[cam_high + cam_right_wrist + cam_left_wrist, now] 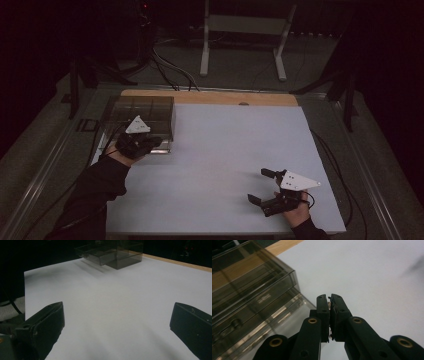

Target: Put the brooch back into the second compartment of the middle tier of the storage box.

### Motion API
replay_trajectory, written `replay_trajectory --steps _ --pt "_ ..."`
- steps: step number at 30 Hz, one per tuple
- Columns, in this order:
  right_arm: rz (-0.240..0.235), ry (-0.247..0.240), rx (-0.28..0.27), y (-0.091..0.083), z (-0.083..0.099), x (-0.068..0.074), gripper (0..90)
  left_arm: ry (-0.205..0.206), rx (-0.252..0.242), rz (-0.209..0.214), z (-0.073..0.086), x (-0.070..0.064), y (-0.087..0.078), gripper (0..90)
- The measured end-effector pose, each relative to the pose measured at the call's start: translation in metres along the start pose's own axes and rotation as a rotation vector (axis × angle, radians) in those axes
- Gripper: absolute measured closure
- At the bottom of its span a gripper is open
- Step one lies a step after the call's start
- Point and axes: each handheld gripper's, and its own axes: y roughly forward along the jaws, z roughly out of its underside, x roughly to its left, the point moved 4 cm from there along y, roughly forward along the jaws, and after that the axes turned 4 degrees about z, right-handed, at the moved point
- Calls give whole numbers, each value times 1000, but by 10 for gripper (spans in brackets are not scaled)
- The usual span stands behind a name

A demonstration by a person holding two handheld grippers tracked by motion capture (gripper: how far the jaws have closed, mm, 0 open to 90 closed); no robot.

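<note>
at the far left of the worktop (225, 150) stands a smoky clear plastic drawer box (142, 112), its low drawer (160, 145) pulled out toward the person. in the high view the left gripper (150, 142) hovers right at that open drawer, a gloved hand behind it and the grey three-cornered plate on top. in the left gripper view the 2 black jaws are pressed almost together, and a tiny thin thing (329, 305) is pinched in the slit between them; it is too small to name. the drawer box (249, 295) sits just left of those jaws there, with the open drawer (287, 322) below and beside them.

the middle of the white worktop is bare.

at the near right, well apart from the box, the right gripper (261, 186) rests low over the worktop with its jaws spread wide and nothing between them. in the right gripper view the 2 jaws stand far apart at the bottom corners, and the drawer box (125, 252) shows far off with its drawer (95, 253) sticking out.
</note>
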Motion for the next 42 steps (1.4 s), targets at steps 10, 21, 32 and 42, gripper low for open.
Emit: replay_trajectory --steps 10,21,32,42 --pt "3 -2 2 0 0 0 0 -21 2 -26 8 11 -11 871" --pt "3 -3 3 0 0 0 0 -67 -7 -54 21 28 -19 871" --pt "4 -2 2 0 0 0 0 -123 -25 -78 34 45 -20 871" --pt "5 -3 3 0 0 0 0 -144 -33 -88 41 54 -9 870"
